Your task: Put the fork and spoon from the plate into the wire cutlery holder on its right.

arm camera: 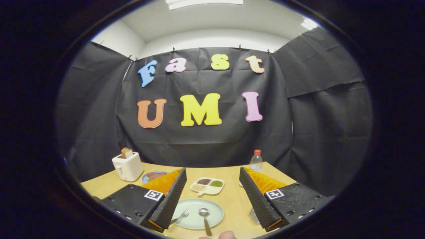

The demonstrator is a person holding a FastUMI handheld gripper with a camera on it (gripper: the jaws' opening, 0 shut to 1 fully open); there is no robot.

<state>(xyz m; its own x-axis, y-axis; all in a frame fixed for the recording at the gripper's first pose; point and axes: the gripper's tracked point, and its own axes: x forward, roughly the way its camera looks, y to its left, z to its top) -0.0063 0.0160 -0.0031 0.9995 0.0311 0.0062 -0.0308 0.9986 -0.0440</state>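
Note:
A pale green plate lies on the wooden table between my two fingers. On it rest a silver fork, partly hidden behind my left finger, and a silver spoon with its bowl pointing away from me. My gripper hovers above the plate, open wide, nothing between its ridged black fingers. A bit of the wire cutlery holder peeks out beside the right finger, mostly hidden by it.
A divided white dish with grains sits beyond the plate. A white toaster with bread stands far left, a blue plate with food beside it. A clear bottle with a red cap stands far right. A fingertip shows below the plate.

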